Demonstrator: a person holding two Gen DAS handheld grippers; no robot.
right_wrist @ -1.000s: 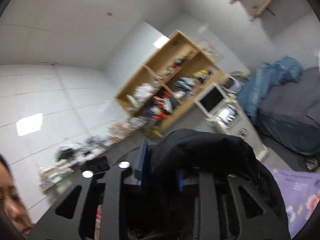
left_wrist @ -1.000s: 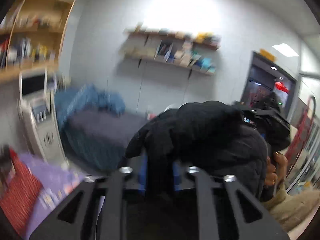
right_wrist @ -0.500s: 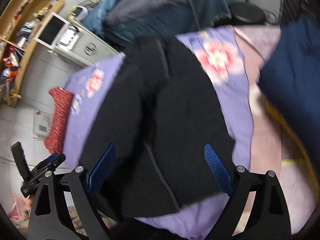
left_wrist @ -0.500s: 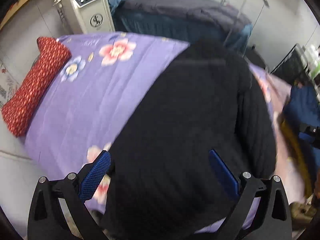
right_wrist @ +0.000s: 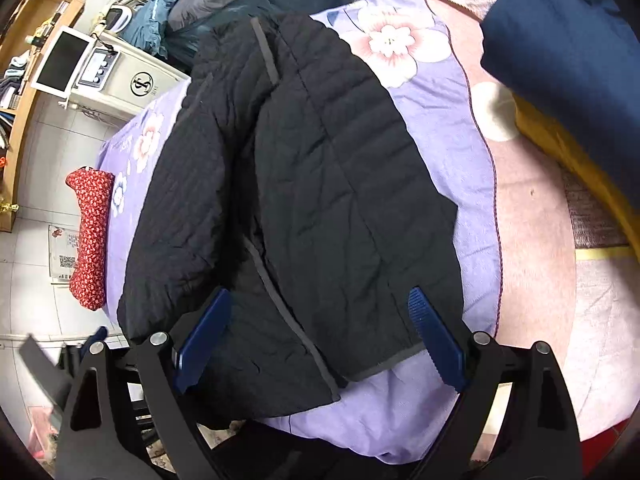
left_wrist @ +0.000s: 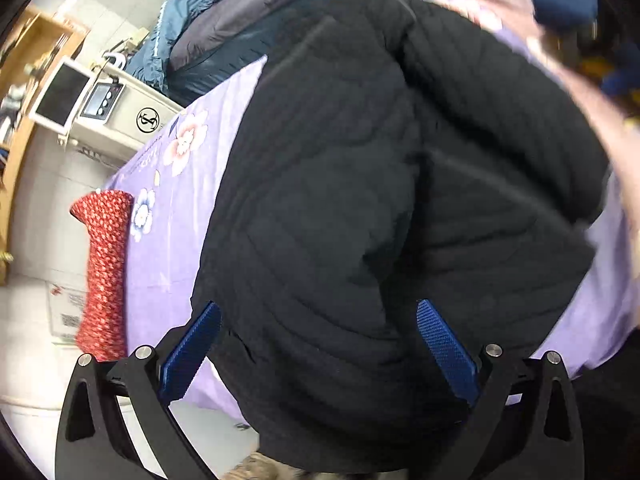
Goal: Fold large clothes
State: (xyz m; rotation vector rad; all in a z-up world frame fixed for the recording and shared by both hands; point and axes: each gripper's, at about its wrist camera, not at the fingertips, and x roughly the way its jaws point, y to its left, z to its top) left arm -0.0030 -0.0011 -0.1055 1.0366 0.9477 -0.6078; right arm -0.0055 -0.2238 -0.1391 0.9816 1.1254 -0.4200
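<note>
On the bed, a black quilted jacket (right_wrist: pixel 296 200) lay spread across a purple floral sheet (right_wrist: pixel 436 128), its ribbed stitching puckered, a grey zip strip running down the front. Both the left gripper (left_wrist: pixel 318 350) and the right gripper (right_wrist: pixel 320 344) hung above its hem with jaws spread wide, their blue ridged pads (right_wrist: pixel 434 340) gripping nothing. A red patterned bolster (left_wrist: pixel 104 276) sat at the sheet's edge; a navy folded cloth (right_wrist: pixel 560 48) rested beyond.
</note>
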